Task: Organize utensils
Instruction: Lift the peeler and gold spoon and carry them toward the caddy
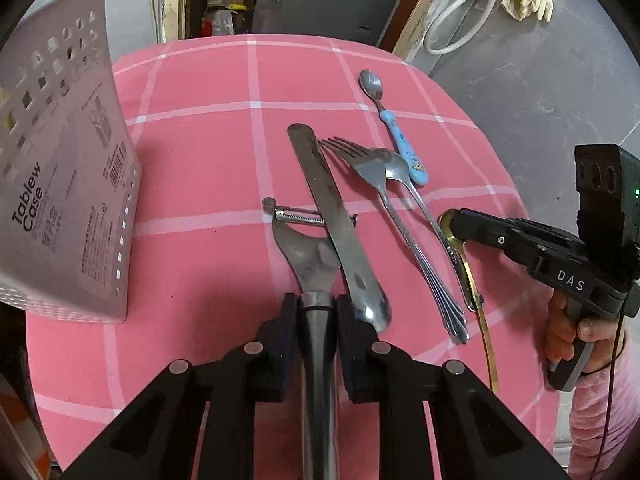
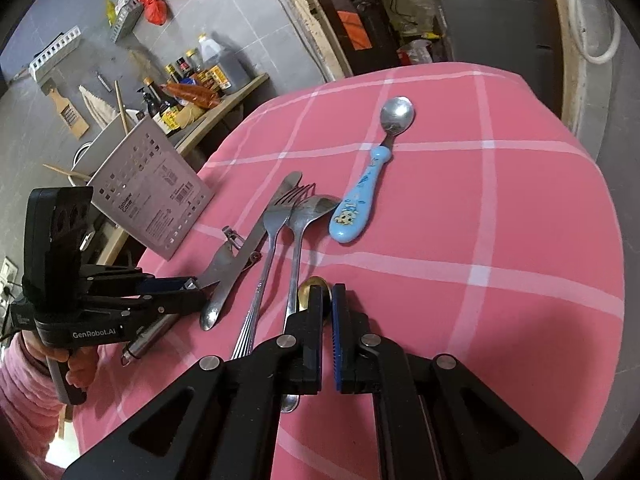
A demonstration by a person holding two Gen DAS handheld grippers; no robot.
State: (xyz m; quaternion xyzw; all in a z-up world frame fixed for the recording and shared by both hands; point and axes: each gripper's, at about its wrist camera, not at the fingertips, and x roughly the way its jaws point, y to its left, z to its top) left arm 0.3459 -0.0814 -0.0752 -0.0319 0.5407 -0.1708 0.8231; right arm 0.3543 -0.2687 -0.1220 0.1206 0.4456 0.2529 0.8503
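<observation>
Utensils lie on a pink checked tablecloth point(image 1: 200, 152). My left gripper point(image 1: 318, 312) is shut on the steel handle of a peeler point(image 1: 304, 252), whose head lies under a table knife point(image 1: 332, 216). A fork point(image 1: 384, 196) and a steel spoon point(image 1: 420, 200) lie to the right. My right gripper point(image 2: 327, 308) is closed around a gold spoon point(image 2: 310, 286), also seen from the left wrist view point(image 1: 466, 264). A blue-handled child's spoon point(image 2: 372, 180) lies farther off. A grey perforated tableware case point(image 1: 60, 168) stands at the left.
The case also shows in the right wrist view point(image 2: 156, 196) at the table's left edge. Behind it a shelf holds sauce bottles point(image 2: 192, 88). The table edge drops to a grey floor point(image 1: 540, 80) on the right.
</observation>
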